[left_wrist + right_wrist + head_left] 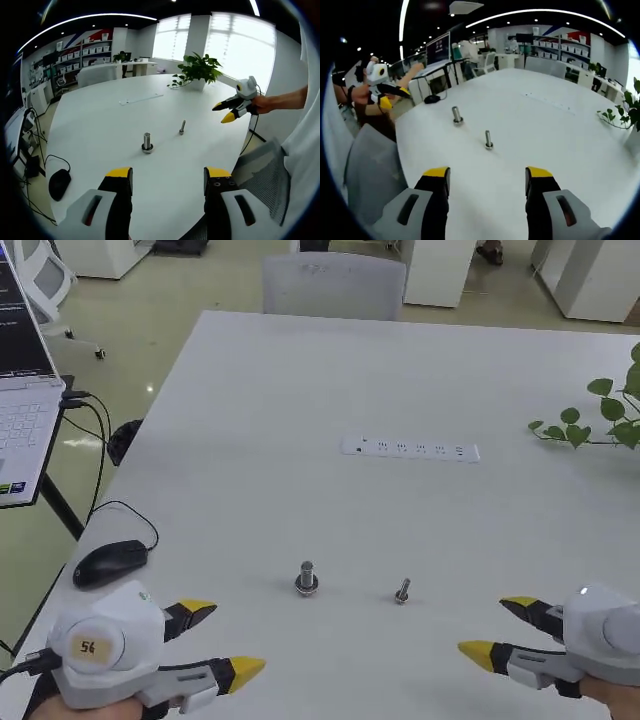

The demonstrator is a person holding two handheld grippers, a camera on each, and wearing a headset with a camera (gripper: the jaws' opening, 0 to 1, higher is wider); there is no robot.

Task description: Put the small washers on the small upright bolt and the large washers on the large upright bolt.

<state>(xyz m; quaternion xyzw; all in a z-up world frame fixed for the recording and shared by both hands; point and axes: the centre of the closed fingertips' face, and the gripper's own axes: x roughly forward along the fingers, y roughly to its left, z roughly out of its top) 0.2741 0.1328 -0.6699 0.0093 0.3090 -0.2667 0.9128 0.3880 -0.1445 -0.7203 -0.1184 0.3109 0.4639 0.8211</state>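
The left hand-held gripper (pixel 235 637) and right hand-held gripper (pixel 483 625) hover well apart, jaws spread and empty.

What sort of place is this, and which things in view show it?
Probably an open-plan office or lab: a white table with a power strip and mouse, a laptop beside it, shelves along a far wall.

White rectangular table (pixel 300 390) carries: large steel upright bolt (pixel 307 579), lower centre; small steel upright bolt (pixel 402 591) near its right; white power strip (pixel 410 449), centre; black computer mouse (pixel 109 562), lower left.
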